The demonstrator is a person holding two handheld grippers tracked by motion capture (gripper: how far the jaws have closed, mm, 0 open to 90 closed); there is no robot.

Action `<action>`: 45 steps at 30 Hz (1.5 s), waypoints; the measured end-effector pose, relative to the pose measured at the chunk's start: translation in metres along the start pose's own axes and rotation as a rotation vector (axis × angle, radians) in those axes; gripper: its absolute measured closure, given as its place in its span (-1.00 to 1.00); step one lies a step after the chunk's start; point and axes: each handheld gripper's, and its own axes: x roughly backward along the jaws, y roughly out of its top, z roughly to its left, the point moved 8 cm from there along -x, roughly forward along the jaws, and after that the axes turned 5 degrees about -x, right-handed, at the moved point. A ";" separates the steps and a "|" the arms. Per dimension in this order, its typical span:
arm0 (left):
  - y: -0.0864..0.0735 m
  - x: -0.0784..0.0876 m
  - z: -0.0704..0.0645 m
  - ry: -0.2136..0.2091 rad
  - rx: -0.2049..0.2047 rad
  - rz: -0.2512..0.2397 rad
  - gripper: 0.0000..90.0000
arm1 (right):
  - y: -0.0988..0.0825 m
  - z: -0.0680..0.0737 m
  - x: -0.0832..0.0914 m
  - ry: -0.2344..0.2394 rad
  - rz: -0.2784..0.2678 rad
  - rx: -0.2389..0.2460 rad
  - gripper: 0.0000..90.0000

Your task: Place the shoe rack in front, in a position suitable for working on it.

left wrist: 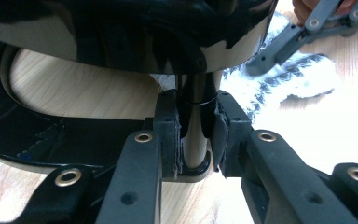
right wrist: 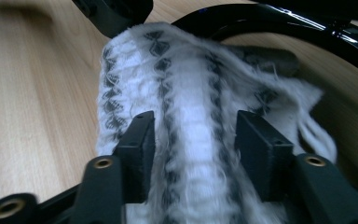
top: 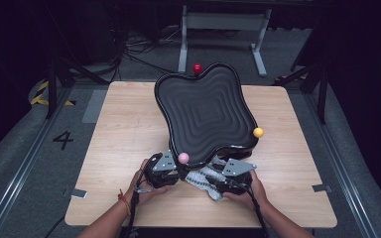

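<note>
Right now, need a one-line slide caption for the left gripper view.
Left gripper shut on the black tray's post, with a white patterned cloth on the wooden table beyond.

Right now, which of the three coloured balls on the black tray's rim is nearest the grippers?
The pink ball, at the tray's near edge by the left gripper; the yellow ball sits at the right rim, the red ball at the far rim.

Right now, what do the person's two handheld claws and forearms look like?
Both the left claw and the right claw are black, each topped by a grey three-cornered plate with a black cable trailing back along the forearm. In the gripper views their jaw arms carry brass-coloured rivets and blocky black pads. The forearms are sleeveless; a red-orange band circles the left wrist.
</note>
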 end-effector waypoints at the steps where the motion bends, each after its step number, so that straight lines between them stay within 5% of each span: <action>1: 0.000 0.000 0.000 -0.001 0.001 -0.001 0.65 | 0.001 0.001 -0.002 -0.005 0.001 0.002 -0.05; 10: 0.000 -0.001 -0.001 -0.006 0.002 -0.003 0.65 | 0.001 0.000 -0.018 -0.048 0.028 0.016 -0.05; 19: 0.000 -0.001 -0.001 -0.004 0.006 -0.005 0.65 | -0.004 -0.012 -0.010 -0.148 0.026 0.068 0.71; 26: 0.000 -0.001 -0.001 -0.013 0.010 -0.011 0.66 | -0.012 -0.043 0.005 -0.192 0.011 -0.024 0.80; 35: 0.000 -0.002 -0.002 -0.018 0.018 -0.020 0.66 | -0.018 -0.071 0.016 -0.298 0.008 -0.080 0.81; 45: 0.000 -0.001 -0.002 -0.019 0.012 -0.018 0.66 | -0.032 -0.095 0.031 -0.359 0.020 -0.121 0.81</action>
